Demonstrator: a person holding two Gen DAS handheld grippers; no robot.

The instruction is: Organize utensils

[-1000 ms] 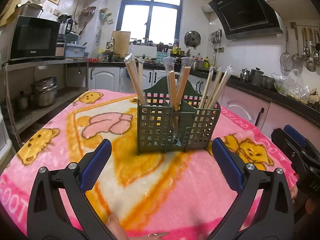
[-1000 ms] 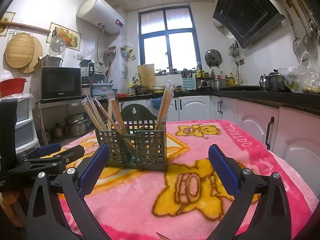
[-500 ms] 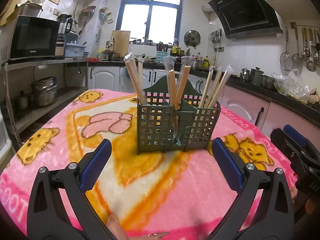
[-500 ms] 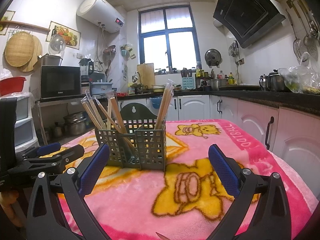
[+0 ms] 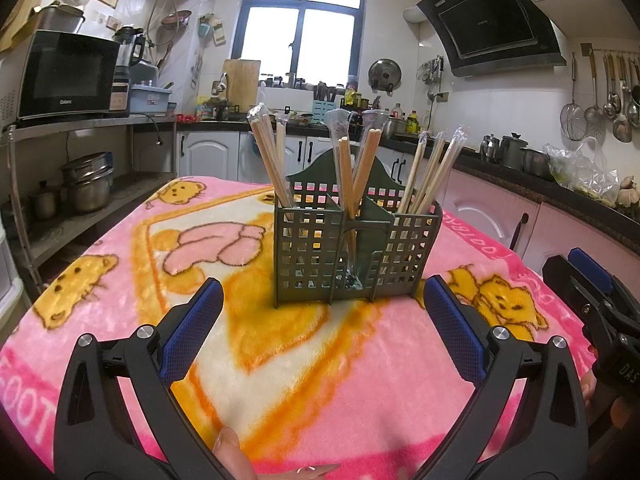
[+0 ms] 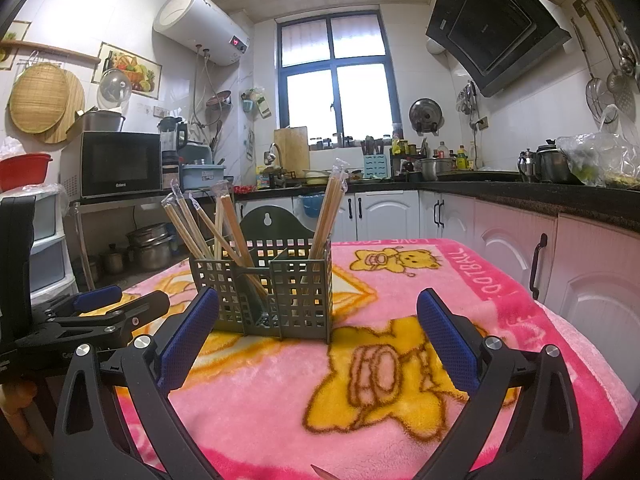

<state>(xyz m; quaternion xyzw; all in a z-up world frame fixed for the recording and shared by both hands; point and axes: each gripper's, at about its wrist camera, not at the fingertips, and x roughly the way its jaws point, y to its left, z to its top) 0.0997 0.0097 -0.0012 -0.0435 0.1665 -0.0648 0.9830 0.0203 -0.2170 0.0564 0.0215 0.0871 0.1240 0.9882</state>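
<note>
A dark green lattice utensil holder [image 5: 356,256] stands on the pink blanket; it also shows in the right wrist view [image 6: 266,294]. Wrapped wooden chopsticks [image 5: 358,172] stand in all three of its compartments, leaning outward; they also show in the right wrist view [image 6: 208,228]. My left gripper [image 5: 322,328] is open and empty, low in front of the holder. My right gripper [image 6: 318,332] is open and empty, in front of the holder from its right side. Each gripper shows at the edge of the other's view: the right one in the left wrist view [image 5: 592,292], the left one in the right wrist view [image 6: 96,312].
The pink cartoon blanket [image 5: 304,392] covers the table. Kitchen counters with white cabinets [image 6: 384,212] run behind and to the right. A microwave [image 5: 64,76] sits on a metal shelf at left, with pots [image 5: 86,186] below.
</note>
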